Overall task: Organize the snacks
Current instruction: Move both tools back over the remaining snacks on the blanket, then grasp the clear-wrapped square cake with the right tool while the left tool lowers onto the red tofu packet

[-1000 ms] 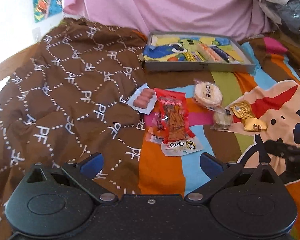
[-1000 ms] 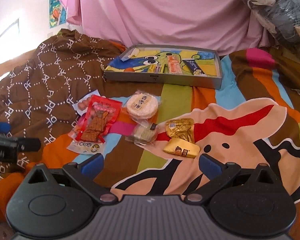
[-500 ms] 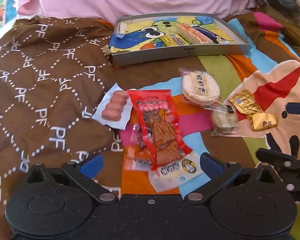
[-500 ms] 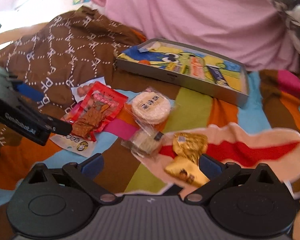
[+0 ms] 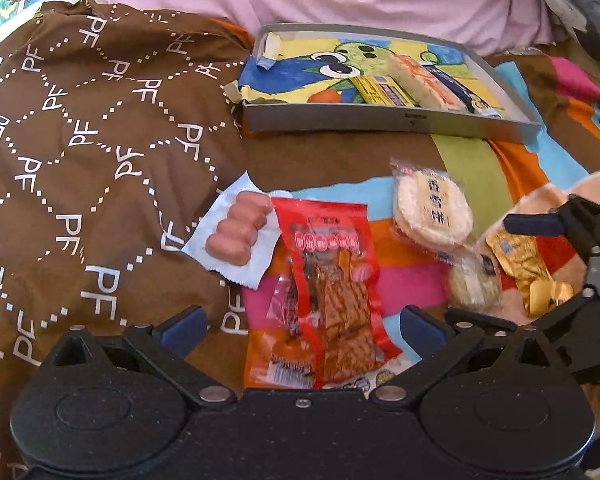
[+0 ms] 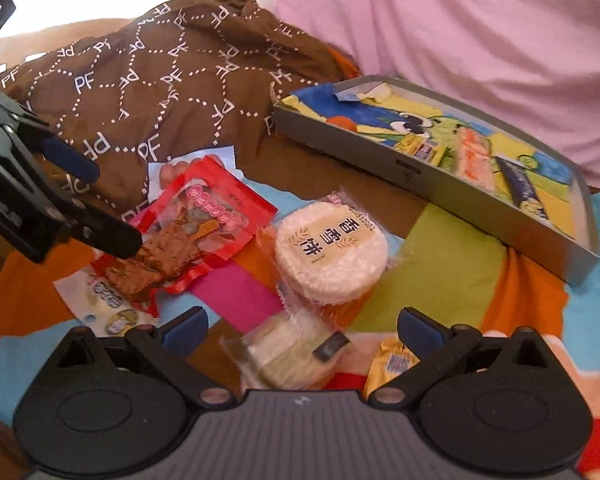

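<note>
**Both grippers low over the snack pile, nothing picked yet**

Currently the left gripper (image 5: 302, 326) sits low over the bed, jaws wide apart and empty. The red snack packet (image 5: 332, 280) lies directly ahead, its near end running in between the two blue pads (image 5: 182, 326). Long axis of the packet runs near-to-far, tilted slightly left at the far end, so roughly in line with the fingers. A white packet (image 6: 108, 312) lies under its near end, partly hidden.

Right gripper (image 6: 302, 326): jaws also spread wide, holding nothing. A small clear-wrapped pale snack (image 6: 288, 350) lies between its pads; image blurred there, contact cannot be confirmed. Round rice cracker pack (image 6: 330, 260) is just beyond it, touching or overlapping. Gold-wrapped candy (image 6: 392, 362) is just inside the right pad.

Other items: sausage pack (image 5: 236, 236), pink links on a white wrapper, just left of the red packet's far end. Grey tray (image 5: 380, 120) with cartoon liner sits at the far side, well apart from the pile, already holding a few bar-shaped snacks.

Judgement: left gripper is the nearer one to the red packet; right is nearer to the clear-wrapped snack. Closing across the red packet's width looks workable as aligned. Risk: pinching the white packet beneath along with it.
</note>
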A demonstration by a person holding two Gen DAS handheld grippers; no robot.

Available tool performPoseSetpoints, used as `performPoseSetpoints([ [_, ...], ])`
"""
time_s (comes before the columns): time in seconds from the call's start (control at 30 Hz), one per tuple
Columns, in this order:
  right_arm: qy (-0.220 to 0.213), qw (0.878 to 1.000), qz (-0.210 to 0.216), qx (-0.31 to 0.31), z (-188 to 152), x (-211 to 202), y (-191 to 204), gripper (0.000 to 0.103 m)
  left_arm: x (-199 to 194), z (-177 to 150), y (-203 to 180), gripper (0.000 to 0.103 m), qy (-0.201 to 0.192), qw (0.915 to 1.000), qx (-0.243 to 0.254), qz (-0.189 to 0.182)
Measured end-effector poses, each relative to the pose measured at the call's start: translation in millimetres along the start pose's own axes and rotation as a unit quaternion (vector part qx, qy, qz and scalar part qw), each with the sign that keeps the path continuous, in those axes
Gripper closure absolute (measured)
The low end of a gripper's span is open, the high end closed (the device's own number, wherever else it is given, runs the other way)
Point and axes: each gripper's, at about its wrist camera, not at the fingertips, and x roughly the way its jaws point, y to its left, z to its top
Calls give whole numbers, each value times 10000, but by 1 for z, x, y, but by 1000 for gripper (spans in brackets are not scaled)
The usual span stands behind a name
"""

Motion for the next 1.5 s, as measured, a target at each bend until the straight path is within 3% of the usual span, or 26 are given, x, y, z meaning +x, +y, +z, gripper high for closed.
performPoseSetpoints([
  [0.17, 145, 9994, 271, 169, -5, 9, -10, 3, 6, 2, -3, 1, 6, 10000, -42, -85],
  [0.4, 308, 9983, 486, -44, -11, 10, -3, 10, 16, 1, -10, 1, 47, 9996, -11, -274],
  [0.67, 475, 9965, 686, -58, -13, 2, -4, 27, 26, 2, -19, 1, 147, 9998, -13, -130],
  [0.77, 441, 9966, 673, -182, -12, -2, -4, 27, 25, 0, -20, 1, 145, 9998, 61, -158],
  [0.87, 358, 9969, 615, -335, -12, 2, -4, 17, 25, -3, -21, 1, 172, 9995, 200, -161],
  [1.03, 376, 9957, 840, -129, -13, 9, -11, 18, 25, -8, -18, 1, 238, 9994, 178, -190],
  [1.27, 452, 9944, 937, -212, -12, 3, -8, 43, 20, -10, -17, 1, 193, 9994, 187, -200],
  [1.5, 608, 9948, 672, -474, -12, -12, -5, 46, 19, -14, -19, 1, 167, 9992, 257, -254],
])
